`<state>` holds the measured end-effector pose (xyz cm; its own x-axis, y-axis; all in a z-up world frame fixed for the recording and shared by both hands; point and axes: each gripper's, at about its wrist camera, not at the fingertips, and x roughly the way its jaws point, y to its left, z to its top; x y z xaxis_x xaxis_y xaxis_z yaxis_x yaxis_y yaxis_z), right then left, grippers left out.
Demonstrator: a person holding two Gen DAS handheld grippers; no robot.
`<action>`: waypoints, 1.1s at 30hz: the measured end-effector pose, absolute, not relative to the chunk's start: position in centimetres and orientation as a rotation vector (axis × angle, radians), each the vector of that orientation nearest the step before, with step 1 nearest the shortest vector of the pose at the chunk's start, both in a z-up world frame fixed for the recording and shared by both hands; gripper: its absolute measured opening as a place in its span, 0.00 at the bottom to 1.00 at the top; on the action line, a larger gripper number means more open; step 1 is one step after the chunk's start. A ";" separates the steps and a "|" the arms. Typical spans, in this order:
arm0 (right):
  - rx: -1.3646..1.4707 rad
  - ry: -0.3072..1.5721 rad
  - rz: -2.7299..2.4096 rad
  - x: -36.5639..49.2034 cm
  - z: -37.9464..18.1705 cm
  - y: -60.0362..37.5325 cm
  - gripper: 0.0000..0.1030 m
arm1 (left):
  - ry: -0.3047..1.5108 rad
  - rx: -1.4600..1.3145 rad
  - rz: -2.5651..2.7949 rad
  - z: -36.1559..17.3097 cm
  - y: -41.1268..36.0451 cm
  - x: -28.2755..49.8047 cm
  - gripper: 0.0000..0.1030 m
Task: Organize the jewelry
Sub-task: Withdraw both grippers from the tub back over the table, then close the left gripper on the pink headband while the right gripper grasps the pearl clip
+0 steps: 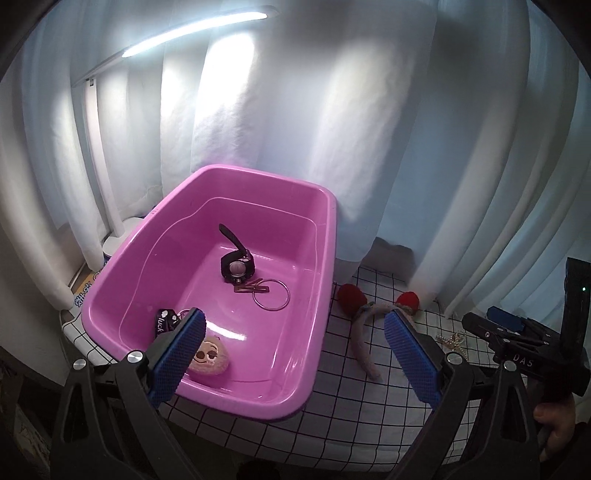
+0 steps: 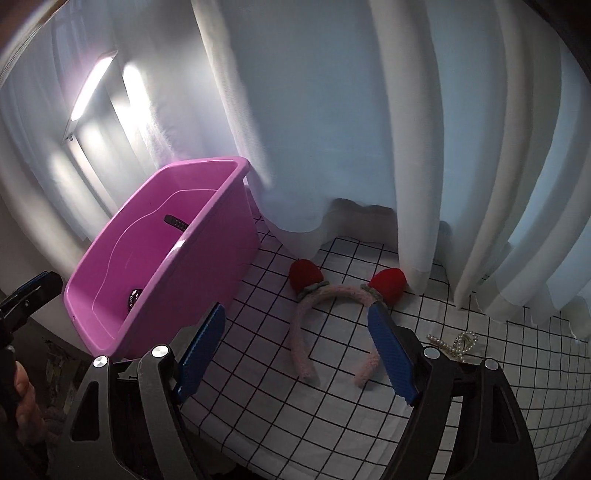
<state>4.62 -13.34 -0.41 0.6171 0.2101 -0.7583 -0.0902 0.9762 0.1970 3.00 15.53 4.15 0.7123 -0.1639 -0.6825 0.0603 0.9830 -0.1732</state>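
A pink plastic bin stands on the checked tablecloth. Inside lie a black watch, a brown hair clip, a metal ring, a black "lucky" tag and a pink plush face. A pink fuzzy headband with red strawberries lies right of the bin. A pearl bow clip lies further right. My left gripper is open over the bin's near right corner. My right gripper is open just above the headband and shows in the left wrist view.
White curtains hang behind the table, touching its back edge. A lamp bar glows at the upper left. The checked cloth curves down at the table's front edge. A white lamp base stands behind the bin.
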 end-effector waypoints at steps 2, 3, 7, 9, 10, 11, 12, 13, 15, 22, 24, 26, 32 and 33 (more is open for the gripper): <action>0.169 0.911 0.135 2.5 -1.7 -17.0 0.74 | 0.790 -0.151 -0.140 3.7 13.3 2.4 0.94; 0.180 0.923 0.113 1.4 -2.4 -18.8 0.74 | 0.798 -0.148 -0.141 3.4 12.2 2.1 0.94; 0.216 0.967 0.055 -2.2 -5.1 -24.6 0.74 | 0.831 -0.125 -0.135 1.9 7.8 0.5 0.94; 0.227 0.975 0.044 -3.7 -5.8 -26.7 0.74 | 0.851 -0.117 -0.126 0.9 5.9 -0.1 0.94; 0.233 0.980 0.043 -4.1 -6.2 -27.6 0.74 | 0.863 -0.115 -0.121 0.3 5.1 -0.2 0.94; 0.240 0.983 0.044 -4.5 -6.7 -28.4 0.74 | 0.876 -0.115 -0.115 -0.2 4.4 -0.3 0.94; 0.245 0.988 0.046 -4.7 -7.0 -29.2 0.74 | 0.892 -0.118 -0.108 -0.9 3.7 -0.4 0.94; 0.246 0.993 0.050 -4.9 -7.5 -29.7 0.74 | 0.908 -0.124 -0.101 -1.5 3.1 -0.5 0.94; 0.240 1.002 0.062 -4.9 -8.5 -30.5 0.74 | 0.933 -0.135 -0.083 -2.8 2.1 -0.3 0.94; 0.234 1.017 0.100 -3.4 -11.5 -30.8 0.74 | 0.979 -0.088 -0.038 -6.0 0.0 1.0 0.94; 0.236 1.014 0.098 -2.7 -12.2 -30.8 0.74 | 0.989 -0.069 -0.032 -7.0 -0.2 2.0 0.94; 0.234 0.999 0.091 -1.9 -12.9 -30.7 0.74 | 0.994 -0.059 -0.034 -8.2 -0.2 3.1 0.94; 0.222 0.980 0.069 1.3 -15.3 -31.0 0.74 | 1.022 -0.067 -0.024 -12.9 -0.3 7.0 0.94; 0.219 0.982 0.070 1.9 -15.8 -31.0 0.74 | 1.024 -0.073 -0.022 -13.6 -0.3 7.7 0.94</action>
<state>1.89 -30.96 -15.83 0.5550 0.1569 -0.8169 0.0401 0.9758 0.2147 7.69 -0.29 -13.60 0.5202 -0.0528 -0.8524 -0.0157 0.9973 -0.0714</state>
